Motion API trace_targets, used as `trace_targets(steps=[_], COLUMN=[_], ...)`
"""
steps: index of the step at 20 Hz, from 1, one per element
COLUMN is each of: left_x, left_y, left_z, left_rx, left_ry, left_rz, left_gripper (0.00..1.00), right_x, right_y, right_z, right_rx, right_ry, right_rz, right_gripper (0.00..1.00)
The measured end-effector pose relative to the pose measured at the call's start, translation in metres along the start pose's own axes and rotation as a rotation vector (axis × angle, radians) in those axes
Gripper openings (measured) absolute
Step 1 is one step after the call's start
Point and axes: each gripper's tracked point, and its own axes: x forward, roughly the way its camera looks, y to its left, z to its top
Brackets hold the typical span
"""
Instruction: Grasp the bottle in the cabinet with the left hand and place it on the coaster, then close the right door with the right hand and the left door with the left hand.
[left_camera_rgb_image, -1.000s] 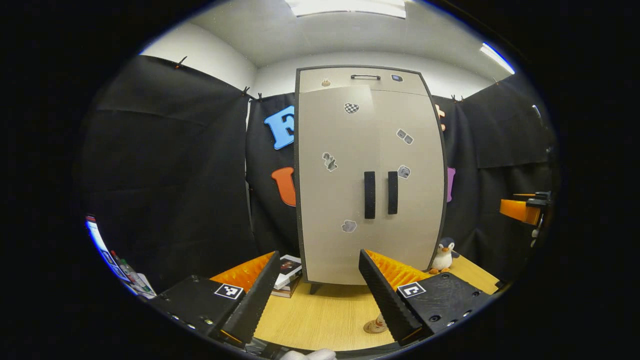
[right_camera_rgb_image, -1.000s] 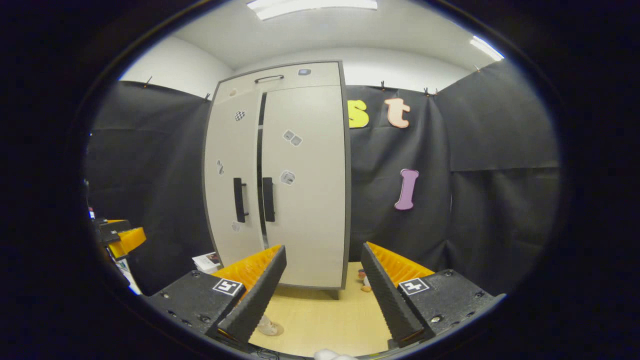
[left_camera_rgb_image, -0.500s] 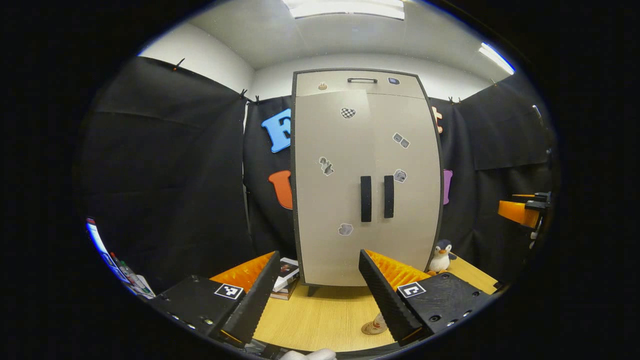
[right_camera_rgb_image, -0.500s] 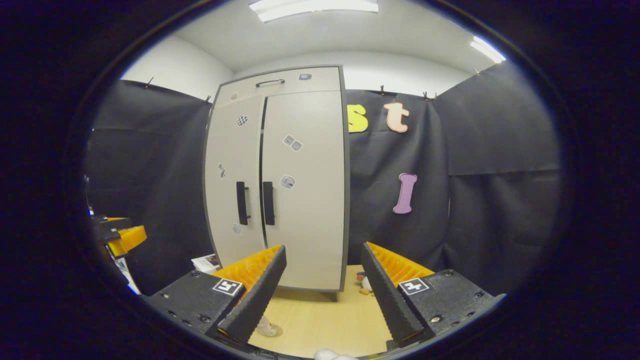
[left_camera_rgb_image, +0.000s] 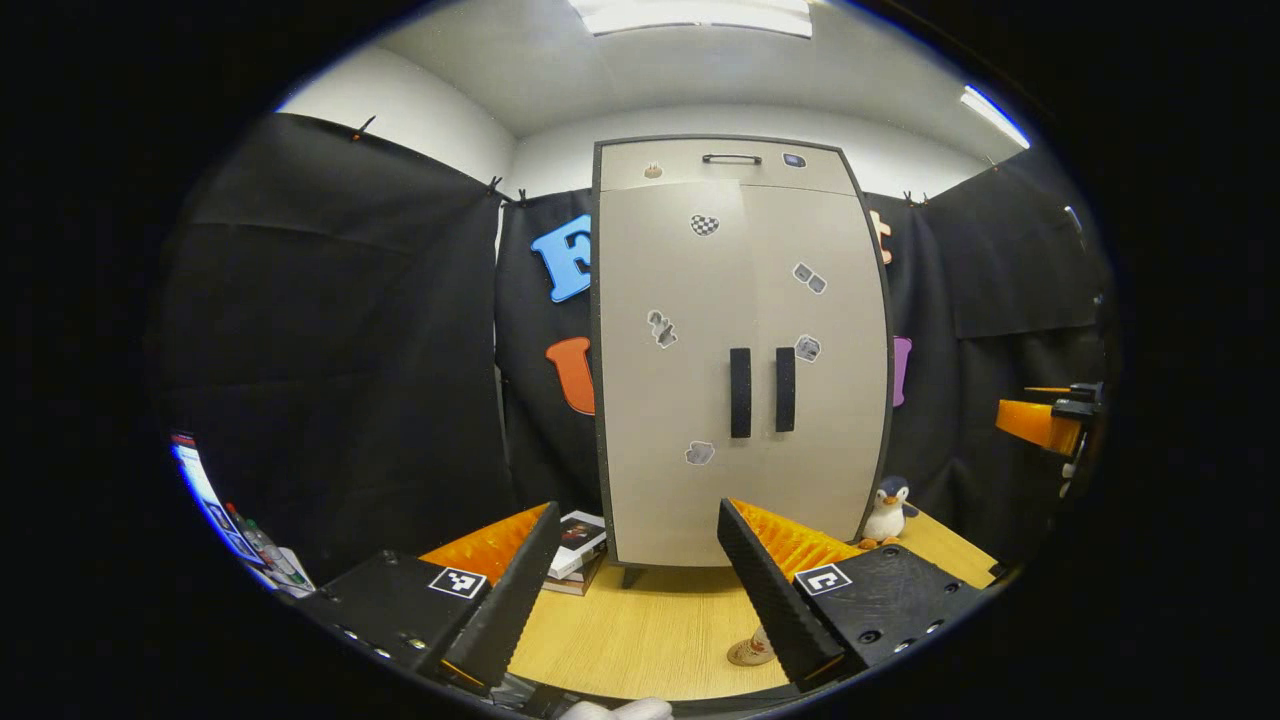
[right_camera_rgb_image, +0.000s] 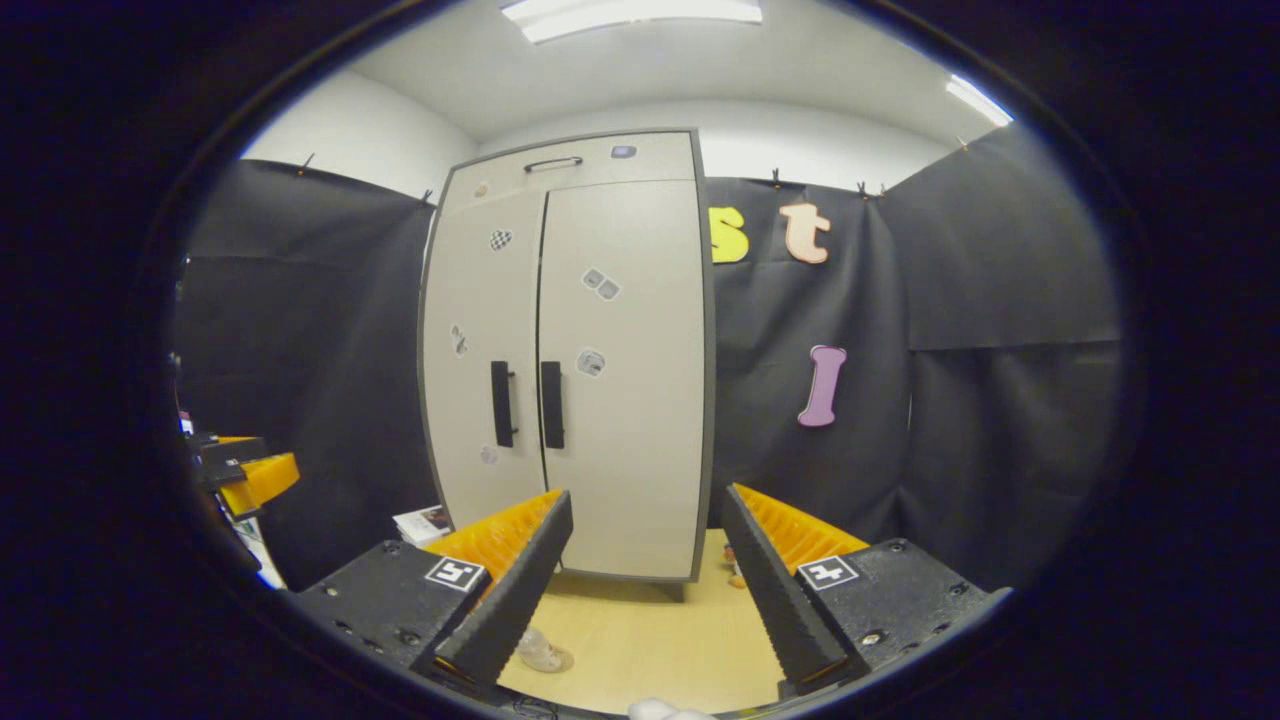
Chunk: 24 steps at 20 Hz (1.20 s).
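Both doors of the tall grey cabinet (left_camera_rgb_image: 740, 350) are closed while the left gripper (left_camera_rgb_image: 640, 590) and right gripper (right_camera_rgb_image: 645, 590) hang wide apart, empty.

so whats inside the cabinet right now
Cannot be seen: both cabinet doors are shut, covering the inside. Beside it stand a penguin toy and books.

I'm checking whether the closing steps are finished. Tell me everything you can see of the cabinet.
The cabinet is a tall pale beige unit with a dark frame, standing upright on short legs on the wooden table against the black cloth. Both doors look shut, two black vertical handles meeting at the centre seam. Small stickers dot the doors; a top panel carries a slim handle. Books lie beside its left foot, a toy penguin by its right.
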Motion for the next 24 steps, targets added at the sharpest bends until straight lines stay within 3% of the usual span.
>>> trace_targets(steps=[11,24], left_x=[-0.013,-0.009], left_y=[0.014,0.002], left_z=[0.0,0.002], left_rx=[0.006,0.006], left_ry=[0.006,0.0], left_rz=[0.048,0.015], left_gripper=[0.96,0.96], right_x=[0.001,-0.003], right_y=[0.007,0.001], right_z=[0.012,0.012], right_rx=[-0.01,-0.019], right_ry=[-0.028,-0.027], right_rz=[0.027,0.014], right_gripper=[0.99,0.98])
